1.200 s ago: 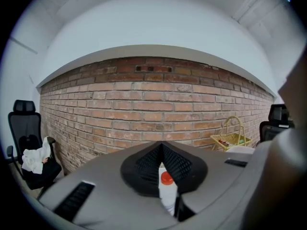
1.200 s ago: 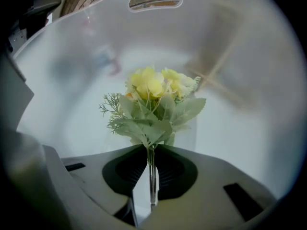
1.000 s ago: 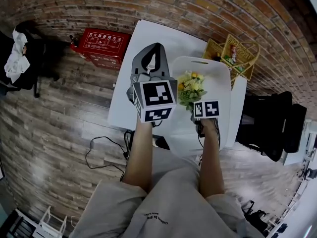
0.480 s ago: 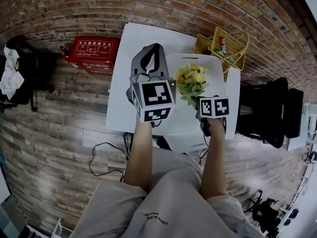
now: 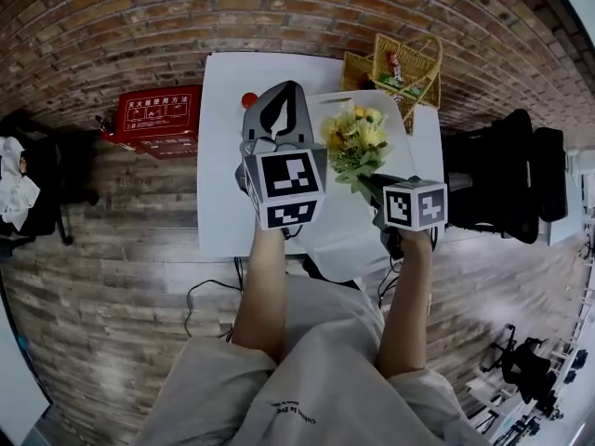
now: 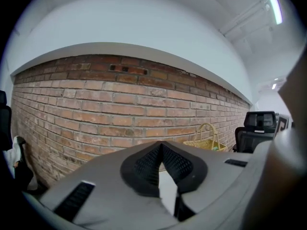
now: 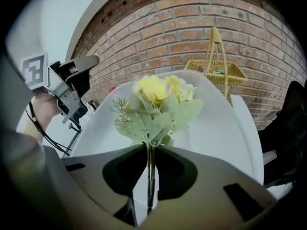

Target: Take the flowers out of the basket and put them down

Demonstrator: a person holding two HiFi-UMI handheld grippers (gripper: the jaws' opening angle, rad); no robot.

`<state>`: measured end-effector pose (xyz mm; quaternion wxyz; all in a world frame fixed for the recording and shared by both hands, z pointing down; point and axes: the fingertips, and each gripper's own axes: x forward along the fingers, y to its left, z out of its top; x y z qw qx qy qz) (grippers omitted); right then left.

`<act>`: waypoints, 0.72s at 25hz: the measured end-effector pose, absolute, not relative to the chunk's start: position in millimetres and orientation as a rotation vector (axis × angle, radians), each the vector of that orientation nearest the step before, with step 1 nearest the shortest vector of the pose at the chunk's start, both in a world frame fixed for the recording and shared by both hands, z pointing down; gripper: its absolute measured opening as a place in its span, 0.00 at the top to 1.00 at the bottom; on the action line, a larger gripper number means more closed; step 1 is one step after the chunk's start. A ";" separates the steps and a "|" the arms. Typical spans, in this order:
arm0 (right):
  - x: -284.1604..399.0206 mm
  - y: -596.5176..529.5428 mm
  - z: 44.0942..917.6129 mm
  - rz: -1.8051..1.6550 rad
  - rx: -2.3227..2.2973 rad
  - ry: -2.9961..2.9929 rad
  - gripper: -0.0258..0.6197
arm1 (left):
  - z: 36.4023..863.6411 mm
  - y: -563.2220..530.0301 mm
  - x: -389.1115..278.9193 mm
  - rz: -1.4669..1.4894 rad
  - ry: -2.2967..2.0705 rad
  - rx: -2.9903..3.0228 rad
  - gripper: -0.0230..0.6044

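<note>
Now right gripper point(image 7: 149, 150) pinches flowers point(image 7: 156, 97) (left gripper point(image 6: 161, 147) closed, empty).

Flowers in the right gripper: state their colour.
Yellow flowers, clearest in the right gripper view.

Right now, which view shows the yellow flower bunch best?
The right gripper view. The bunch of yellow flowers with pale green leaves fills the centre, with its stems clamped in the right hand-held gripper. The head view shows the bunch from above, smaller, with the lower stems hidden behind the marker cube. The left gripper view misses it entirely.
</note>
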<state>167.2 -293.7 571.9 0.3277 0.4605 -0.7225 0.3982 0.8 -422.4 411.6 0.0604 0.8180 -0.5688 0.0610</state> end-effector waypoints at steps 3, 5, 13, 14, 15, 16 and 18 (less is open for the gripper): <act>168.7 -294.8 548.9 1.021 1.271 -1.955 0.85 | 410.5 -423.7 13.7 0.180 -1.673 2.516 0.92; 173.7 -296.1 533.3 0.983 1.312 -1.988 0.85 | 409.5 -422.8 22.2 0.185 -1.652 2.537 0.92; 192.4 -290.0 487.4 0.897 1.431 -2.074 0.85 | 402.8 -403.2 52.7 0.243 -1.582 2.630 0.92; 193.4 -290.9 482.7 0.878 1.437 -2.089 0.85 | 401.3 -400.3 53.7 0.251 -1.585 2.638 0.92; 195.0 -291.2 478.6 0.860 1.442 -2.102 0.85 | 399.6 -397.1 54.5 0.258 -1.592 2.645 0.92; 197.2 -290.9 475.1 0.845 1.444 -2.115 0.85 | 398.2 -393.6 55.5 0.264 -1.600 2.649 0.92; 202.7 -289.2 468.0 0.817 1.446 -2.144 0.85 | 398.6 -385.7 59.7 0.287 -1.617 2.649 0.92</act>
